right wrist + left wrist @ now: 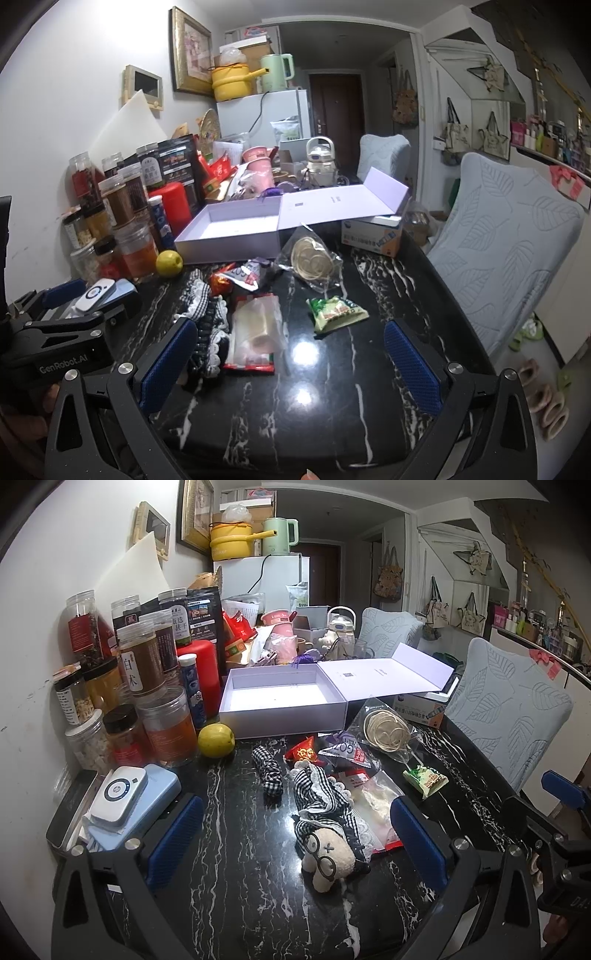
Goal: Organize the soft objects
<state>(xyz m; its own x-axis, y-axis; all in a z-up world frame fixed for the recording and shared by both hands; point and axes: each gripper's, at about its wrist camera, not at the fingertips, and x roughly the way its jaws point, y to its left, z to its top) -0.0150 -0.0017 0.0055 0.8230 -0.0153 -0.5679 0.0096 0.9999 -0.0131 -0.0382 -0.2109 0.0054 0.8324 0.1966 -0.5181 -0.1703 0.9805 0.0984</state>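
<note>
Both claws gape empty, my left gripper [295,834] straddling the plush doll [328,853] lying flat between its pads, apparently lined up for a grab toward the open lavender box [284,716] ahead, my right gripper [291,365] idling beside it.

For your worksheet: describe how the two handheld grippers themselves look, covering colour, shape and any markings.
Both are black frames with two wide-set fingers, each lined with a blue textured pad, and round silver bolts at the joints. The left gripper and right gripper look alike. In the right wrist view the left gripper's body carries white lettering, "GenRobot.AI". No sleeves or cables show.
</note>
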